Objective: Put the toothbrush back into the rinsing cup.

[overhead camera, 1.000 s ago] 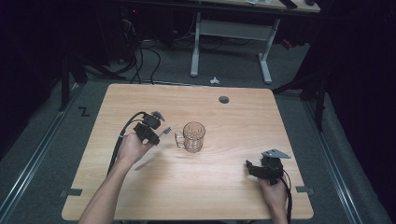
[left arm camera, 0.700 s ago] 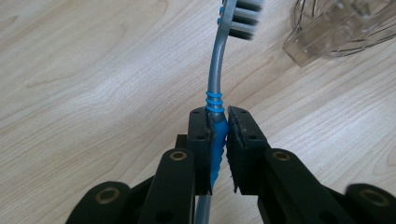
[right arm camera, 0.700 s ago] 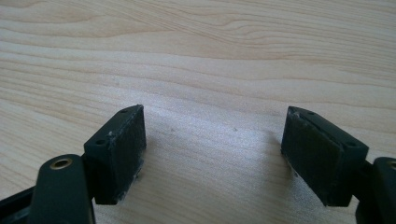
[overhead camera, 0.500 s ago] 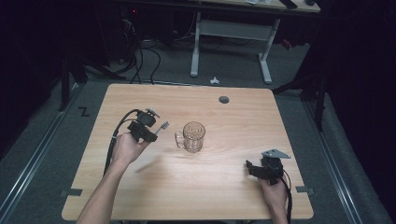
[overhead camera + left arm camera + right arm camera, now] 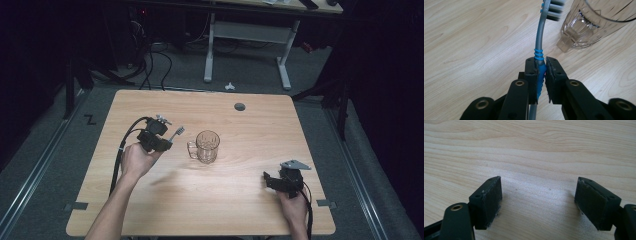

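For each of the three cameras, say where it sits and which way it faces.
High view: above the person's side, looking forward and down on the table; both forearms, left tongs and right tongs.
Left gripper view: rides the left tongs, looking along jaws clamped on the toothbrush toward the glass mug.
Right gripper view: rides the right tongs, facing bare tabletop between spread jaws.
Shared: high and left gripper views both show toothbrush and mug.

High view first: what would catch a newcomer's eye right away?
The left tool, raised over the table's left half, is shut on a grey and blue toothbrush whose bristled head points toward the clear glass mug at the centre. The right tool sits open near the front right corner, holding nothing.
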A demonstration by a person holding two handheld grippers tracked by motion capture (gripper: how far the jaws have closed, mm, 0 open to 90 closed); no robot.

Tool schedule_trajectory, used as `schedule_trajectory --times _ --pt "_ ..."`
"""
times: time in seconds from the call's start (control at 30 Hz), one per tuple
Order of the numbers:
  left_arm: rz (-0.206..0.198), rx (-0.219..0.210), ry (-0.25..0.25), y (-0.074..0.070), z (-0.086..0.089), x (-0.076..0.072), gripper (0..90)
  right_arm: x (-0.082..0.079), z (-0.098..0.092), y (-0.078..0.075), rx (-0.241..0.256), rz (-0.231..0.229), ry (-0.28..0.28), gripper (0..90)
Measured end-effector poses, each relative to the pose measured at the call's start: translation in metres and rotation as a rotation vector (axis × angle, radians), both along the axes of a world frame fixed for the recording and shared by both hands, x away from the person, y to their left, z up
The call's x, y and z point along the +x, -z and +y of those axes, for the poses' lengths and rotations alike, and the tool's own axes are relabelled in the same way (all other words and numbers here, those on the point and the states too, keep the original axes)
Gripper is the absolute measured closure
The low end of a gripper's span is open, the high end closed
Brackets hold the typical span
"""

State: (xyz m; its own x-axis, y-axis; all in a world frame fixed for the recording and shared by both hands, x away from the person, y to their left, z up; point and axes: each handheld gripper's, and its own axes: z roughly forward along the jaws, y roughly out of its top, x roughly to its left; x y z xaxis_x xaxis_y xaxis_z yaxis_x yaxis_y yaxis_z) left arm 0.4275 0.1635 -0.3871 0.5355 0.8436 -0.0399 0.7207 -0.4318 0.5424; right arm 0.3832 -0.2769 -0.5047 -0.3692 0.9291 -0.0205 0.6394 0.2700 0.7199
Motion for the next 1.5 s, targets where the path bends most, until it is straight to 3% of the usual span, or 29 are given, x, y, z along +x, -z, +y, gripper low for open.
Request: schedule_trajectory --times 0.47,0.57,0.83,1.0,1.27,1.5 --pt "-0.09 -0.163 0.03 -0.012 -0.003 -0.009 80.0 0.0 0.0 0.0 0.001 -0.001 0.0 22.1" --pt "-0.112 -0.178 0.033 -0.014 -0.004 -0.01 80.0 0.0 0.0 0.0 0.001 -0.001 0.001 22.1" --pt "-0.122 -0.206 0.038 -0.015 -0.004 -0.01 79.9 0.0 0.0 0.0 0.001 0.001 0.0 22.1" --pt "-0.155 -0.24 0.036 -0.017 -0.006 -0.011 80.0 0.0 0.0 0.0 0.0 0.0 0.0 22.1" --pt "-0.175 -0.248 0.043 -0.016 -0.009 -0.01 80.1 0.0 0.0 0.0 0.0 0.0 0.001 22.1" --pt "-0.218 -0.293 0.043 -0.016 -0.013 -0.01 80.2 0.0 0.0 0.0 0.0 0.0 0.001 22.1"
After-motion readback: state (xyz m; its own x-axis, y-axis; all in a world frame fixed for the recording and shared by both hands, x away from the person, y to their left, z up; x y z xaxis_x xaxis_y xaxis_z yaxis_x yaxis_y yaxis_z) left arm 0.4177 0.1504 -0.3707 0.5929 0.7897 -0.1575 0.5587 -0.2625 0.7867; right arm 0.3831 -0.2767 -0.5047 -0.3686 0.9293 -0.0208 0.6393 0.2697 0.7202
